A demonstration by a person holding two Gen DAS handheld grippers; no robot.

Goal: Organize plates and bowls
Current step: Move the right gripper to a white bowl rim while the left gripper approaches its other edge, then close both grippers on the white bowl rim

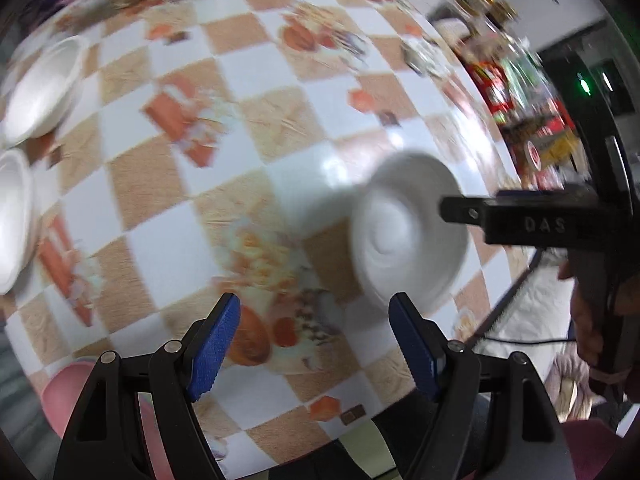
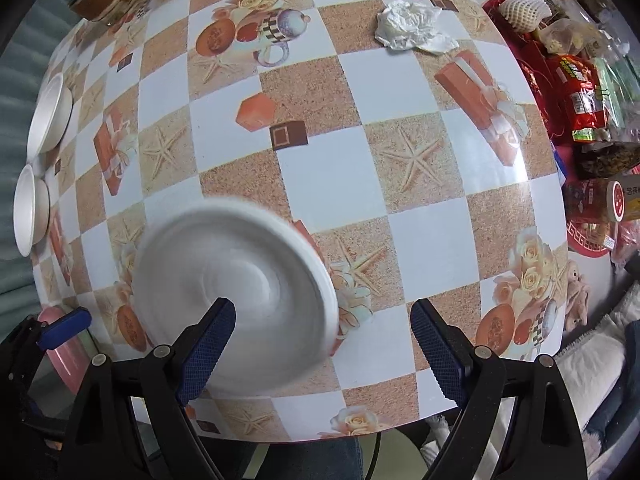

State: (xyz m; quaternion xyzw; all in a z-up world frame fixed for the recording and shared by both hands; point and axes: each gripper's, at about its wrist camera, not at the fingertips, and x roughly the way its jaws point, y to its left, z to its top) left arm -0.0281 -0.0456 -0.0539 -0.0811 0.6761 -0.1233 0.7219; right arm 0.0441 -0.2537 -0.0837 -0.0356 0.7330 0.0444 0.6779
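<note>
The right gripper has its blue-padded jaws spread wide with nothing between them; its left finger overlaps the near side of a white bowl that appears blurred, seen from its open side, above the checkered tablecloth near the table's front edge. Whether that finger touches the bowl cannot be told. The left gripper is likewise released, fingers apart and empty, over the front of the table; in its view the same white bowl shows its ringed underside, tilted and blurred, with a black finger of the right gripper lying against its right edge. Farther out, two more white bowls sit at the table's left edge, one bowl just behind the other bowl; in the left wrist view they appear at far left, close together. A pink plate shows at the table's near left corner. A crumpled white tissue lies toward the back, and red snack packets crowd the right side.
</note>
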